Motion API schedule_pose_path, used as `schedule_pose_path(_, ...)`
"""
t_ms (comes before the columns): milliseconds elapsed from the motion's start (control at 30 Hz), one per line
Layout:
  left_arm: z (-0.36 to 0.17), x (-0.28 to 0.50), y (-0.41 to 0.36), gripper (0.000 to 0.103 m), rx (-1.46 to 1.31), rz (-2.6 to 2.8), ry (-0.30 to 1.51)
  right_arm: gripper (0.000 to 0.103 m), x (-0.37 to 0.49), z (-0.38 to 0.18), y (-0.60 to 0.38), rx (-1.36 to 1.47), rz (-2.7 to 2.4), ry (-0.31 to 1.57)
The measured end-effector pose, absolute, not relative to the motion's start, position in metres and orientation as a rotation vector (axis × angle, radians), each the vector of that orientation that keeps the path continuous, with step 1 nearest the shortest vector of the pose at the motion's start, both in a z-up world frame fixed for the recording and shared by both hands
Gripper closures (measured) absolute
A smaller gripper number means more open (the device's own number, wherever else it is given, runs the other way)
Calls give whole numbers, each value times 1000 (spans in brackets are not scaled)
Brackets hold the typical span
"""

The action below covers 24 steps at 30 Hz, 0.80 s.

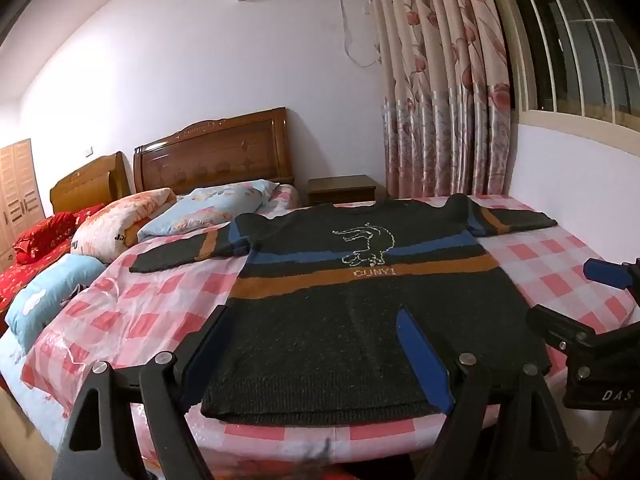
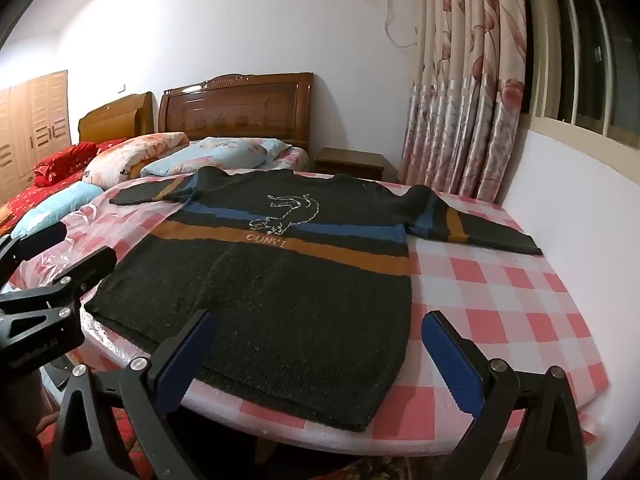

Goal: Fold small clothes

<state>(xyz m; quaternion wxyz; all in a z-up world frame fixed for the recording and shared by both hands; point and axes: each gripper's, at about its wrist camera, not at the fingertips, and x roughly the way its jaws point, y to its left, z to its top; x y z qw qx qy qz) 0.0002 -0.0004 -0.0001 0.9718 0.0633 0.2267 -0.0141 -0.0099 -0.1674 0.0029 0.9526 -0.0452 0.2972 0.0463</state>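
Closest to my left camera, the left gripper (image 1: 316,344) hangs over the near hem of the sweater (image 1: 360,300), its fingers (image 1: 420,356) spread wide apart with nothing pinched between them; I cannot tell whether the tips touch the knit. Over on my right camera, the right gripper (image 2: 320,344) sits above the hem's right corner, fingers (image 2: 452,356) also fully apart, one over the dark wool and the other over the checked sheet (image 2: 500,300). I see the sweater lying flat and face up on the bed, hem toward me and both sleeves stretched out sideways. It is dark grey with a blue stripe and an orange stripe across the chest, a white outlined animal and the letters "DUNYI" on the orange band. Beneath it lies a pink-and-white checked sheet with a glossy film. Beyond the neckline I see pillows (image 1: 208,208) bunched near a wooden headboard (image 1: 212,152), a small nightstand (image 1: 342,189), flowered curtains (image 1: 440,92) and a barred window (image 1: 576,40). Each gripper shows at the edge of the other's view.
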Motion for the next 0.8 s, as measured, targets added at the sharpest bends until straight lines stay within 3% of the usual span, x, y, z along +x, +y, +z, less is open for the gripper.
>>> schedule_pose_path(800,-6,2,10,18,88,-19,479,0,-10,-2,-164,-113,99,621)
